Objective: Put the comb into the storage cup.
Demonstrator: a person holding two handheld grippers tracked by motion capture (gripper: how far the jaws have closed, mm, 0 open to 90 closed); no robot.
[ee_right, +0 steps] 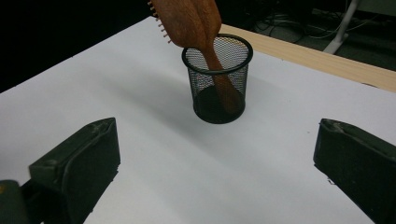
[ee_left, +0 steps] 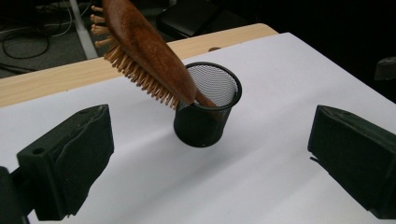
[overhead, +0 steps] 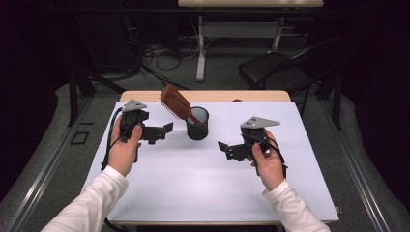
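hairbrush (overhead: 176, 102): it stands handle-down in the mesh cup (overhead: 197, 123), ahead of both my hand-held grippers and between them, with nothing gripping it.
my left hand-held gripper (overhead: 168, 127): jaws spread wide and empty, hovering over the white sheet (overhead: 203, 183) on the bench (overhead: 145, 95), pointed toward the cup.
my right hand-held gripper (overhead: 221, 147): also spread wide and empty, pointed back toward the cup from the other side.
nearer hand: I judge the left one closer; its jaw tips sit just beside the cup, while the right is clearly farther from it and nearer to me.
direction from my left hand-held gripper: the cup (ee_left: 207, 106) lies straight ahead between my jaws; the brush head (ee_left: 140, 44) rises up and to the left of it.
direction from my right hand-held gripper: the cup (ee_right: 218, 77) is ahead and centred; the brush head (ee_right: 187, 18) leans up and away, out of the top of the view.
long axis: tilted, not upright; the handle end rests low inside the cup against its wall, and the head leans out over the rim toward the far left of the bench.
looks: reddish-brown wooden paddle brush, smooth rounded back, pale wooden pins on the underside facing down and left.
cup: black wire mesh, round, upright, holding the brush alone.
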